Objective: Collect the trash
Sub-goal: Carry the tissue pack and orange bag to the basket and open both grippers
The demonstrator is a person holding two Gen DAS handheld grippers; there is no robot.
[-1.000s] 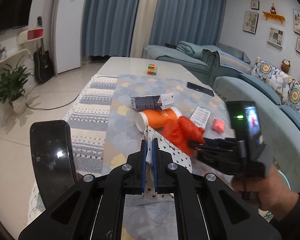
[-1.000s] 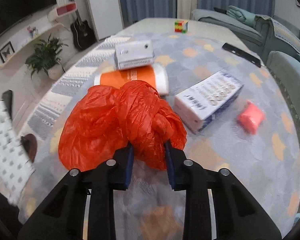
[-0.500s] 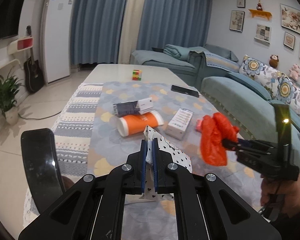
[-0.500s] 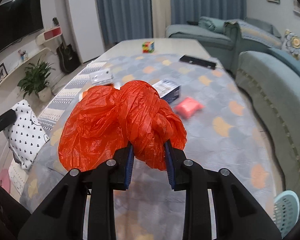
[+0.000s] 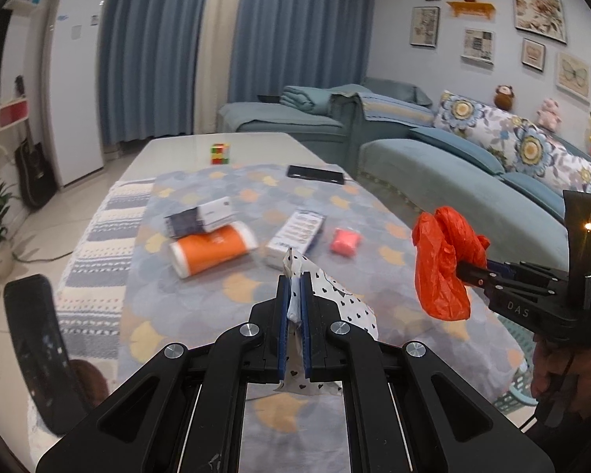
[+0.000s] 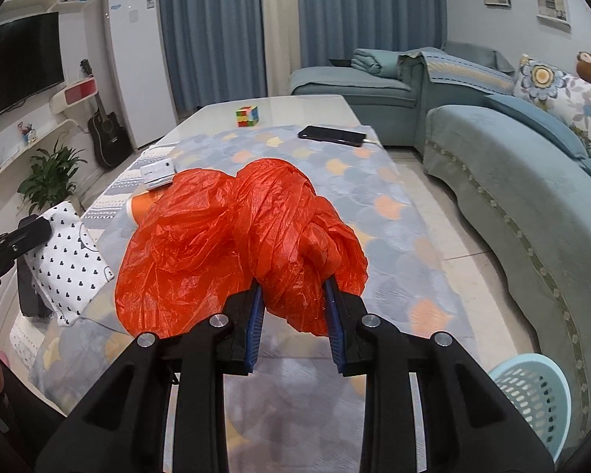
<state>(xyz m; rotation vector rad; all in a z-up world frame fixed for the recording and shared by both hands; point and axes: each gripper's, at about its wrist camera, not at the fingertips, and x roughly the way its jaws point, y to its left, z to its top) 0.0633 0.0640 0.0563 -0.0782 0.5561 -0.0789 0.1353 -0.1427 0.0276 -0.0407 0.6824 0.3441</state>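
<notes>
Both claws loaded, raised over worktop (image 5: 374,213).
Left claw (image 5: 294,307) pinched tight on spotted white bag (image 5: 335,295); right claw (image 6: 294,307) clamps orange plastic bag (image 6: 240,236), carried further right and clear of the worktop edge since earlier. Left behind: two boxes, one orange cup (image 5: 212,248), one pink lump (image 5: 346,240). Blue basket (image 6: 532,398) on floor.

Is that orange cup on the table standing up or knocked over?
Knocked over. The orange cup lies on its side on the tablecloth, its white rim facing sideways, just in front of a small box.

Even indoor light, soft shadows, fisheye warp + dark vignette at edges, slight blur
</notes>
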